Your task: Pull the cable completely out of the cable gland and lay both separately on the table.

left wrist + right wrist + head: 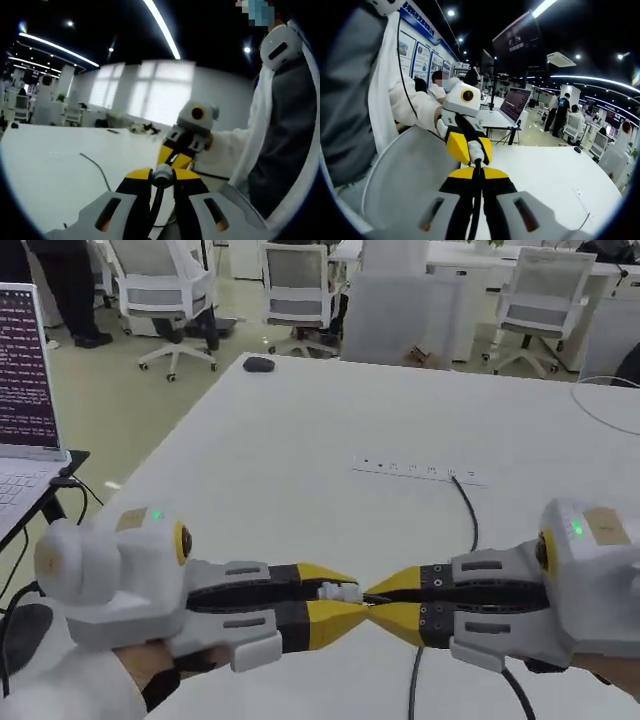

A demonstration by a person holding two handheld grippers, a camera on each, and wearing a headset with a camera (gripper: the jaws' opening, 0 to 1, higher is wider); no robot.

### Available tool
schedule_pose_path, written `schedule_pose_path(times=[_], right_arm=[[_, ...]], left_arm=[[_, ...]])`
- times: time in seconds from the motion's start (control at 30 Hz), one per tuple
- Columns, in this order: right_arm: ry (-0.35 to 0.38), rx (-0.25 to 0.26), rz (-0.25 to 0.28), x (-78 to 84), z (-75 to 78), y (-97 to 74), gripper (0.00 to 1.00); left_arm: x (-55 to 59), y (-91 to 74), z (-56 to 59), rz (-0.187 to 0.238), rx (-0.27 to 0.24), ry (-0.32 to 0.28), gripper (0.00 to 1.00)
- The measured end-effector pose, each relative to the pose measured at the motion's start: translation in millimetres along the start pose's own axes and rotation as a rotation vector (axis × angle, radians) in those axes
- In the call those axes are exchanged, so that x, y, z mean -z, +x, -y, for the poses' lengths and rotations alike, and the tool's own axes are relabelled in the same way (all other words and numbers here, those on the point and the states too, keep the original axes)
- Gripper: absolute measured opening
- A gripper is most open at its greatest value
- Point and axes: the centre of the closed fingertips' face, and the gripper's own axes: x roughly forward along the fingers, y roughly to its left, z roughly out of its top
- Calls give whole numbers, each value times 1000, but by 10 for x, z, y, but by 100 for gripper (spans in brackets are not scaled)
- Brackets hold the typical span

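Observation:
Above the white table (300, 460) my two grippers meet tip to tip in the head view. The left gripper (352, 602) is shut on a small white cable gland (338, 591), which appears as a grey round end (161, 174) between its yellow jaws in the left gripper view. My right gripper (378, 605) is shut on the black cable (476, 181), which runs straight from its jaws into the gland (476, 150). In the left gripper view the cable (155, 202) drops away below the gland, with the right gripper (176, 156) close behind.
A white power strip (418, 470) lies mid-table, its black cord (468, 520) running toward me under the right gripper. A laptop (22, 380) stands off the table's left edge and a dark mouse (259, 364) lies at the far edge. Office chairs (165, 290) stand beyond.

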Motion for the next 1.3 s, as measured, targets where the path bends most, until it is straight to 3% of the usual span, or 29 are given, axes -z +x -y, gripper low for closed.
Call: schedule_pose_path(times=[0.3, 0.43, 0.53, 0.67, 0.73, 0.9, 0.97, 1.03, 1.13, 1.3], right_arm=[[-15, -51, 5, 28, -41, -73, 2], [-31, -40, 13, 25, -88, -93, 2], [-1, -10, 13, 30, -68, -107, 2], [14, 1, 28, -51, -89, -139, 2], [22, 17, 3, -15, -55, -167, 2], [34, 32, -13, -23, -72, -182, 2], [29, 56, -35, -24, -63, -203, 2], [33, 90, -38, -68, -31, -265, 2], [30, 114, -46, -145, -22, -324, 2], [21, 150, -91, -95, -3, -391, 2]], left_arm=[[20, 66, 68, 47, -81, -18, 17], [12, 78, 85, 32, -51, -16, 17], [1, 80, 55, 15, -34, -14, 17], [-66, 72, 101, 31, 3, -5, 17], [-64, 74, 94, 28, 3, -1, 17], [-92, -78, 77, 23, 24, 19, 17], [-92, -183, 12, 20, 24, 10, 17], [-130, -289, -52, 44, 27, -18, 17], [-178, -365, -51, 46, 49, 8, 16], [-228, -440, -148, 68, 29, 16, 16]])
